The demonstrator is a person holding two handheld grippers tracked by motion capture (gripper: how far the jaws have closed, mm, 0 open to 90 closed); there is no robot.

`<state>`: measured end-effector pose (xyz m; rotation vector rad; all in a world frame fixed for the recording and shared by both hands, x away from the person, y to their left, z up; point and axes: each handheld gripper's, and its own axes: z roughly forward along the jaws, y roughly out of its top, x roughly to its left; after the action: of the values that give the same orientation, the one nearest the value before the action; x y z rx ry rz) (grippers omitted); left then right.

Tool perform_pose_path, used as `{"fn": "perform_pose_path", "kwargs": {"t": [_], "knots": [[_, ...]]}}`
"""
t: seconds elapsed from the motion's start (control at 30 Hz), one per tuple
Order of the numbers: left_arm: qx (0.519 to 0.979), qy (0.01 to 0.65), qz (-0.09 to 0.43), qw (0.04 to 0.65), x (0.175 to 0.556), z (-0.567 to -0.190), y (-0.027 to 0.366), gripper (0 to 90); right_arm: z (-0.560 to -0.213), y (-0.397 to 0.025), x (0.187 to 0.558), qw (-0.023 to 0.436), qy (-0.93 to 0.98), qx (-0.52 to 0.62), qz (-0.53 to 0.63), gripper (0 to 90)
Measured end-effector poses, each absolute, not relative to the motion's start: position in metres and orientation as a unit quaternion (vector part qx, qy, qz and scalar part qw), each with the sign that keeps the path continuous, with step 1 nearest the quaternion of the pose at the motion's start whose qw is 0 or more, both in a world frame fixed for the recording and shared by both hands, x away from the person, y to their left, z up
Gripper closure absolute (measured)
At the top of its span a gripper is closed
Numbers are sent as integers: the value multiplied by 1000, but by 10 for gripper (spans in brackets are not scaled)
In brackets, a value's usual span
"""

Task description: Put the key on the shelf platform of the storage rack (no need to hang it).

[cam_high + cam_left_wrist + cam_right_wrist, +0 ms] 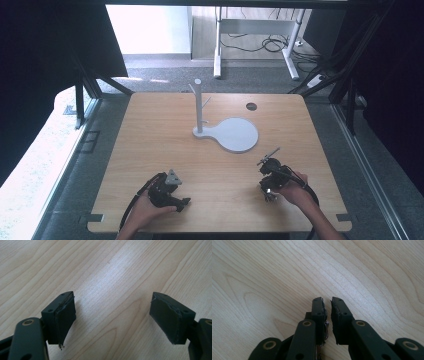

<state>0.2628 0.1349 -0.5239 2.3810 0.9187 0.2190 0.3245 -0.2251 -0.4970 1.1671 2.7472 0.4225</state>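
The left gripper (170,192) is held low over the near part of the wooden table (150,130) with jaws spread wide and empty, the right gripper (270,182) pressed nearly closed on nothing — the white stand (227,131) is left well apart, beyond both.

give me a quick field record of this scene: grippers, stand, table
left gripper: open, jaws wide apart over bare wood, nothing between them
right gripper: jaws nearly together, nothing held
white stand: upright post with pegs on a round-ended base, nothing hanging on it, mid-table, beyond both grippers
table: light wood, round hole near far edge
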Motion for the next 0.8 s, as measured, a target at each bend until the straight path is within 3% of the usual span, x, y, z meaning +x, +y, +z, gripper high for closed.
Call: {"fn": "perform_pose_path", "kwargs": {"t": [0.33, 0.8], "knots": [[889, 348, 82, 285, 264, -525, 137, 211, -495, -222, 324, 51, 915, 378, 130, 890], [889, 351, 82, 284, 265, -525, 140, 211, -487, -223, 320, 40, 925, 356, 123, 900]]}}
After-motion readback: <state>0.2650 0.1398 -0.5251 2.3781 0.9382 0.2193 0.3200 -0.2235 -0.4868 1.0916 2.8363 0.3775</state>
